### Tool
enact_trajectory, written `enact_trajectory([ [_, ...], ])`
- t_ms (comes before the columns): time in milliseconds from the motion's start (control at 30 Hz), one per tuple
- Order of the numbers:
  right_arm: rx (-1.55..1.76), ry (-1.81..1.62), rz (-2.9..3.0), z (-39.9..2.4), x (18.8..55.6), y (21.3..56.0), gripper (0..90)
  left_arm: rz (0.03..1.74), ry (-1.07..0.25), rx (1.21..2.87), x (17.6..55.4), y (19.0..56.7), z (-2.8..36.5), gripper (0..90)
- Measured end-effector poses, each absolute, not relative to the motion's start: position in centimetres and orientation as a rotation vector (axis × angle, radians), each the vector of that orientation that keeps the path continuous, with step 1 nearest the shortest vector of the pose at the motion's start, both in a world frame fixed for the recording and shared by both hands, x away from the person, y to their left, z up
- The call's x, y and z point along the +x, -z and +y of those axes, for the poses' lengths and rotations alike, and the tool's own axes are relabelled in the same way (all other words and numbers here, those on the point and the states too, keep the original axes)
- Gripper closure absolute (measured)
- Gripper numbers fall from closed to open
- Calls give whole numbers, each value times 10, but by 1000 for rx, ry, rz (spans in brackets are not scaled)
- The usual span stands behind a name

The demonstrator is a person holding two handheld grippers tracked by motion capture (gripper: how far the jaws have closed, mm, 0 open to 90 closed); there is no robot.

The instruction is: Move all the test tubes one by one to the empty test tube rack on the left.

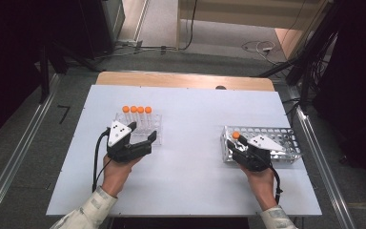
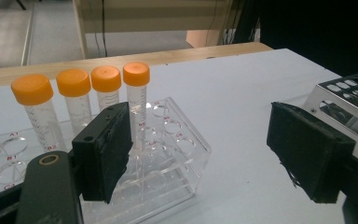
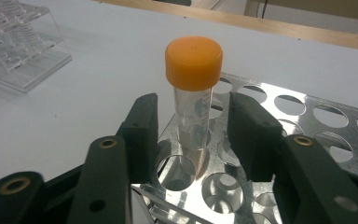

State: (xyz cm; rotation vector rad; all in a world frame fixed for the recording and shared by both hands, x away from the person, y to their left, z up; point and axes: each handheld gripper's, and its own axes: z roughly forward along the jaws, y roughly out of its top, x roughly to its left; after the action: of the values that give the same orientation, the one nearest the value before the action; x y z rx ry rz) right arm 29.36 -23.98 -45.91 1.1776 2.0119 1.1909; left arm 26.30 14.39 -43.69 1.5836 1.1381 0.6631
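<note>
Tube (image 3: 193, 100) stands in metal rack (image 3: 307, 121) between my right tool (image 3: 193, 135)'s part-open jaws, pads not touching, left tool (image 2: 209, 158) wide and empty beside clear rack (image 2: 177, 154); an off-centre squeeze could tilt or jam it.

This looks like a lab bench. Orange-capped tubes (image 1: 136, 109) stand in a clear rack (image 1: 153, 125) left of centre. A perforated metal rack (image 1: 276, 138) sits at right, with cables on the floor along the top edge.

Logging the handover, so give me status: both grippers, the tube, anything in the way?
Left gripper open beside clear rack. Right gripper open around orange-capped tube, upright in metal rack. Nothing obstructing.
</note>
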Motion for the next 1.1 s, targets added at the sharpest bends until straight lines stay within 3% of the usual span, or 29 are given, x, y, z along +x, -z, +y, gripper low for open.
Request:
enact_trajectory([
  [233,1168,-1185,1998,-237,296,461,709,1122,-652,1595,262,437,141,219],
  [767,1061,-1334,1900,-246,271,412,716,1077,-621,1606,257,434,131,214],
  [1100,992,-1380,2008,-217,259,416,717,1007,-585,1627,249,429,115,219],
])
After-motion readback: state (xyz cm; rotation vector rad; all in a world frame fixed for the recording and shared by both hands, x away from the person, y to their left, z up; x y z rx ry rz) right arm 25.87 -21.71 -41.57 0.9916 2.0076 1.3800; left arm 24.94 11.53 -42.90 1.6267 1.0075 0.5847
